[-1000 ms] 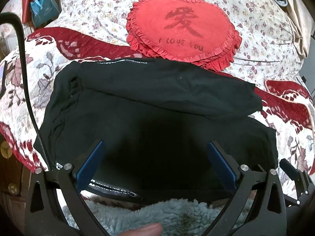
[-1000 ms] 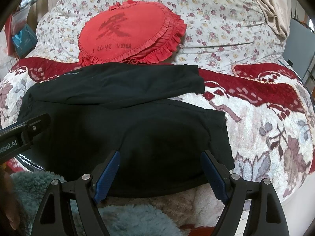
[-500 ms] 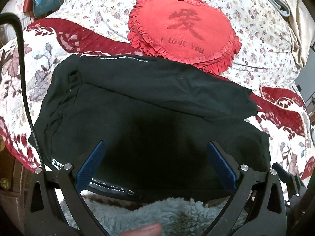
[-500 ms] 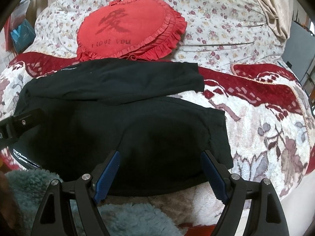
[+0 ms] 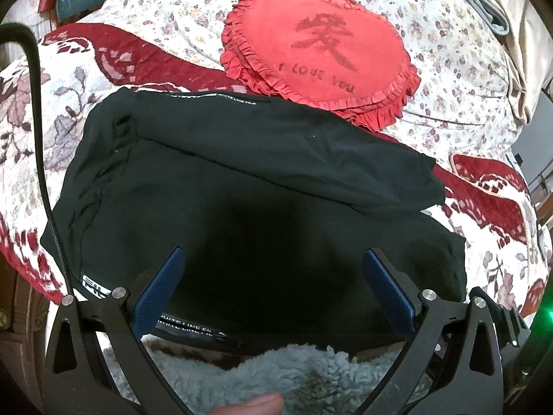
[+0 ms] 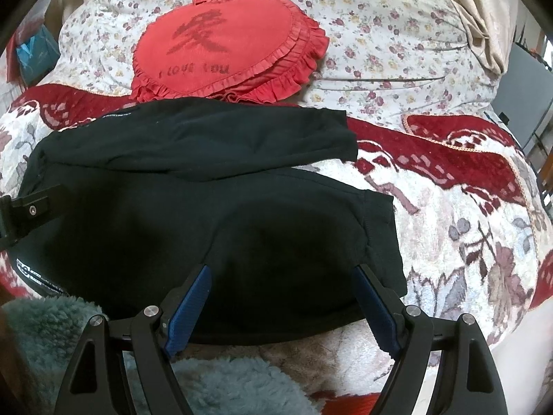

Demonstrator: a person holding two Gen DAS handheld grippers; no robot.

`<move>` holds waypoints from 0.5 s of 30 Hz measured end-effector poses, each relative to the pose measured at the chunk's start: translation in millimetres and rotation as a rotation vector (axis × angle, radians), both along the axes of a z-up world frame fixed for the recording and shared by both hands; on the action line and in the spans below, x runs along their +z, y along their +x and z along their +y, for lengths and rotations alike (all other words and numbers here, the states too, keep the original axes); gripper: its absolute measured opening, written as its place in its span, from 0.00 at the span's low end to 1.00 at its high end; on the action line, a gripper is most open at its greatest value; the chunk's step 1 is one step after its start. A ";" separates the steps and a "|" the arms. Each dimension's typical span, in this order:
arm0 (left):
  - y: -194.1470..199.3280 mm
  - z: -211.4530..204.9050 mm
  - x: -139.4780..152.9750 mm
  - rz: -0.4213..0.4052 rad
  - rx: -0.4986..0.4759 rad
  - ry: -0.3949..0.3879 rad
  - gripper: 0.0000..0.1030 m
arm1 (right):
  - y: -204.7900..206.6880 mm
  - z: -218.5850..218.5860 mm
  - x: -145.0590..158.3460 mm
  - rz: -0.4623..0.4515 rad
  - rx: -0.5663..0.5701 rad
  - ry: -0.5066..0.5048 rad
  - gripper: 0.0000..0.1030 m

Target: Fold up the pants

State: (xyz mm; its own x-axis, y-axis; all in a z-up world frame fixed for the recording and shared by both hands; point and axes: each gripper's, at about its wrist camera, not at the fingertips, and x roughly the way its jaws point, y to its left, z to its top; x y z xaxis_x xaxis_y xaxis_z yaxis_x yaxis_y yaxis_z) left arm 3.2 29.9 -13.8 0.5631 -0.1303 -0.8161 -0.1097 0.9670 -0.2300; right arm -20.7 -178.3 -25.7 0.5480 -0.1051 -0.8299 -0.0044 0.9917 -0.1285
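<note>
Black pants (image 5: 242,186) lie folded on the bed, one leg laid over the other, waistband end to the left with white lettering. They also show in the right wrist view (image 6: 193,190). My left gripper (image 5: 274,259) is open and empty, hovering over the near edge of the pants. My right gripper (image 6: 281,276) is open and empty, over the near right part of the pants close to the leg hem. The left gripper's body (image 6: 31,207) shows at the left edge of the right wrist view.
A red heart-shaped frilled cushion (image 5: 321,55) lies just behind the pants on a floral quilt (image 5: 449,79). The red and cream bedspread (image 6: 466,228) extends right. A grey fleecy sleeve (image 5: 269,370) is at the near edge. A black cable (image 5: 38,131) hangs left.
Both grippers have drawn slightly back and up, so the pants sit lower and farther in view. Both stay open; the pants have not moved.
</note>
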 end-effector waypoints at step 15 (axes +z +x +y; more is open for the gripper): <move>-19.9 13.6 32.1 -0.130 -0.007 -0.129 0.99 | -3.1 -14.0 4.6 -0.016 0.001 0.088 0.79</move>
